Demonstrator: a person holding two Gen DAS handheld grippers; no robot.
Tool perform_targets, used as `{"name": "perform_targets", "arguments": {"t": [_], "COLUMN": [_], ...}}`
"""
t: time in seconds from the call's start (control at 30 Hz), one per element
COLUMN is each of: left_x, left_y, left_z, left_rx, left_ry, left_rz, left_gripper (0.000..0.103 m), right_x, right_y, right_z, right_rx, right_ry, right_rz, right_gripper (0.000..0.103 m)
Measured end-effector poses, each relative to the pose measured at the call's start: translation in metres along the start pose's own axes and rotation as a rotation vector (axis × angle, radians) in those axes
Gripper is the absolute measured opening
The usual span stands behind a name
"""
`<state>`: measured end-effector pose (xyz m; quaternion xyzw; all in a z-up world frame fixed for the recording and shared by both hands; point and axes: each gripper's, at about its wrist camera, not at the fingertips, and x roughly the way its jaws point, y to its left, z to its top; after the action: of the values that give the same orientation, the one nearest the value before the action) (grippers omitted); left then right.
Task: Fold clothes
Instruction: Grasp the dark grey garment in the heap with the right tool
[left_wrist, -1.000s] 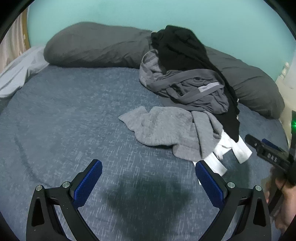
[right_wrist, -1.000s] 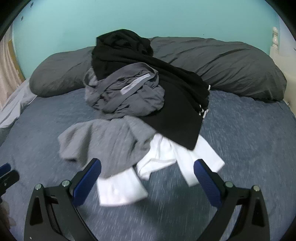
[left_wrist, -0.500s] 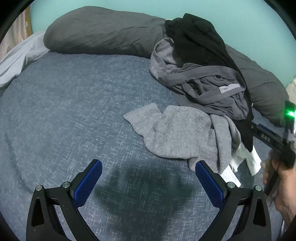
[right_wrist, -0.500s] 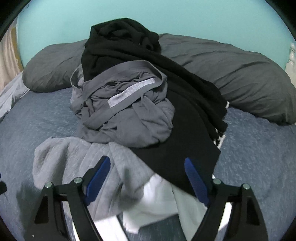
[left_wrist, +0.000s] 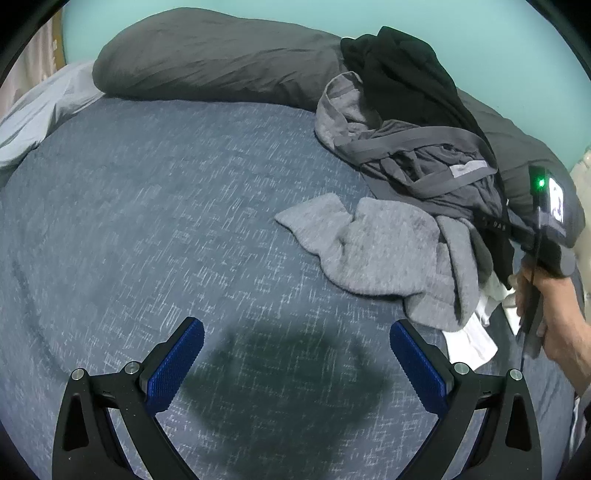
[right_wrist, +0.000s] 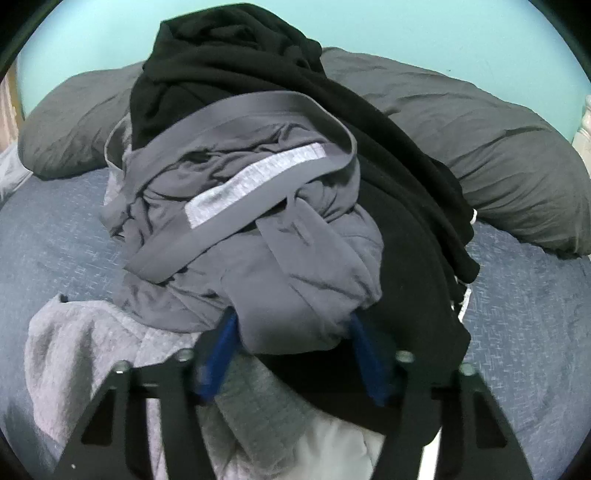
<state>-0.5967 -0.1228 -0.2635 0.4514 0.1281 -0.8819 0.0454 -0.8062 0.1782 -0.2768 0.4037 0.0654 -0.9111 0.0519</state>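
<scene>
Several garments lie in one rumpled heap (right_wrist: 258, 206) on the bed (left_wrist: 147, 206), toward the upper right of the left wrist view and filling the middle of the right wrist view. A black top (right_wrist: 229, 55) crowns the heap, dark grey shorts with a waistband (right_wrist: 266, 221) spill down its front, a light grey knit piece (left_wrist: 384, 247) sprawls toward the frame's centre, and something white (left_wrist: 469, 341) pokes out at the bottom. Two dark pillows (left_wrist: 207, 59) sit behind against the teal wall.

No garment in either view shows a neat fold or a stacked pile, so by the look of things the whole heap is left to fold; whether folded pieces lie out of frame I cannot tell.

The left claw (left_wrist: 295, 363) hangs wide open over bare bed, holding nothing. The right claw (right_wrist: 291, 350), held by a hand (left_wrist: 554, 317) at the right edge of the left view, is part-closed around the lower lobe of the grey shorts, with cloth between its blue pads (right_wrist: 218, 354); whether it pinches the cloth yet is not clear, since the picture is blurred there.
</scene>
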Motion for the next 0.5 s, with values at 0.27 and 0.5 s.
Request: {"name": "perform_targets", "arguments": {"t": [0.27, 0.5], "left_x": [-0.033, -0.070], "left_y": [0.004, 0.005], "left_z": [-0.016, -0.037], "left_rx": [-0.010, -0.021], "left_ry": [-0.026, -0.055], "left_rz": [-0.011, -0.029], "left_gripper": [0.103, 0.103], "right_x": [-0.055, -0.136], "right_y": [0.007, 0.012], "right_z": [-0.003, -0.013], "right_rx": [-0.054, -0.034], "right_ry": [-0.117, -0.229], "right_rz": [0.066, 0.173], "right_gripper": [0.012, 0.011]}}
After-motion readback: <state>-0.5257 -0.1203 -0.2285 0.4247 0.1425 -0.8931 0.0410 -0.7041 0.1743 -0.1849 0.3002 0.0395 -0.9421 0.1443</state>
